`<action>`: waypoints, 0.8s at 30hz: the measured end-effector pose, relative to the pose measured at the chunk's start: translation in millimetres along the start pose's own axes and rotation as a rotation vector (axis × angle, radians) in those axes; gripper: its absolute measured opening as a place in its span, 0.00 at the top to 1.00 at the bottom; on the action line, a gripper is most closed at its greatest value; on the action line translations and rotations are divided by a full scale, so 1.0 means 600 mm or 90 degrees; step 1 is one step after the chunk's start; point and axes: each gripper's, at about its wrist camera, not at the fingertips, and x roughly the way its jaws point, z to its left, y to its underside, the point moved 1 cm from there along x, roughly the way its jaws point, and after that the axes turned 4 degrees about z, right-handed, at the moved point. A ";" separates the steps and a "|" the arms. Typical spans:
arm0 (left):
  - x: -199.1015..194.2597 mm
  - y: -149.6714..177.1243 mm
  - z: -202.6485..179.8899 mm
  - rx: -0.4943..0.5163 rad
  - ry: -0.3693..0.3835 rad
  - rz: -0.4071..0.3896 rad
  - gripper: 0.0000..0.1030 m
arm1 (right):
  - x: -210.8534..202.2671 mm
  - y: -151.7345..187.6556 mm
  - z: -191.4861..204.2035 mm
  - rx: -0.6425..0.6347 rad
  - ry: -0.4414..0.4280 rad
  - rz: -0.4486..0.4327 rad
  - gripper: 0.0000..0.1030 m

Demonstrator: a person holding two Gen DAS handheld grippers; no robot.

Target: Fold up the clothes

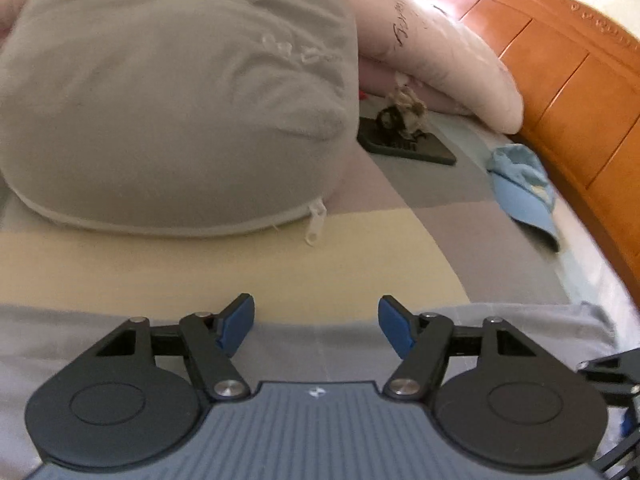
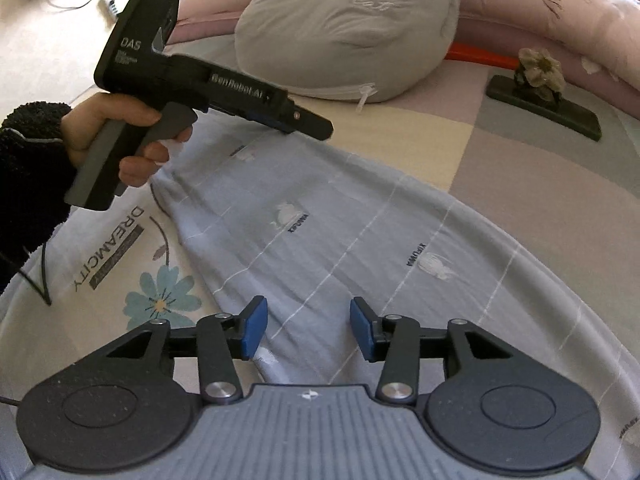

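Through the left wrist camera, my left gripper (image 1: 316,326) has its blue pads spread wide with nothing between them. It hovers over the far edge of the pale blue garment (image 1: 120,344), which lies flat across the near part of the patchwork bedspread (image 1: 360,248). Beyond that edge sit a grey cushion (image 1: 168,112), a pink bolster (image 1: 452,68) against the wooden headboard (image 1: 560,92), a small figurine on a dark base (image 1: 404,136) and a light blue cap (image 1: 524,196). Part of my other tool shows at the right edge.

Through the right wrist camera, my right gripper (image 2: 306,328) is likewise parted, no cloth pinched, its pads poised above the near hem of the garment (image 2: 340,232). The garment stretches as a long smoothed panel with thin white lines and small printed motifs, running from under this gripper up towards my left hand (image 2: 116,132), which holds the left tool above the far end. The cushion (image 2: 344,32) is just beyond it, and the flower-print sheet (image 2: 120,248) lies to the left.

I judge that I am between folds: the cloth is laid out and neither tool grips anything. Next I would need to lower each gripper onto an edge or corner, pinch through a single layer cleanly, then lift and carry that edge over without dragging the rest out of line.
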 end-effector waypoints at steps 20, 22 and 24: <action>-0.119 0.047 0.097 0.007 -0.125 -0.027 0.26 | -0.036 -0.006 -0.115 0.147 0.138 -0.051 0.27; -0.104 0.046 0.118 0.009 -0.158 -0.025 0.26 | -0.038 -0.004 -0.096 0.139 0.128 -0.045 0.26; -0.089 0.044 0.139 0.012 -0.193 -0.023 0.26 | -0.035 -0.001 -0.085 0.134 0.128 -0.034 0.26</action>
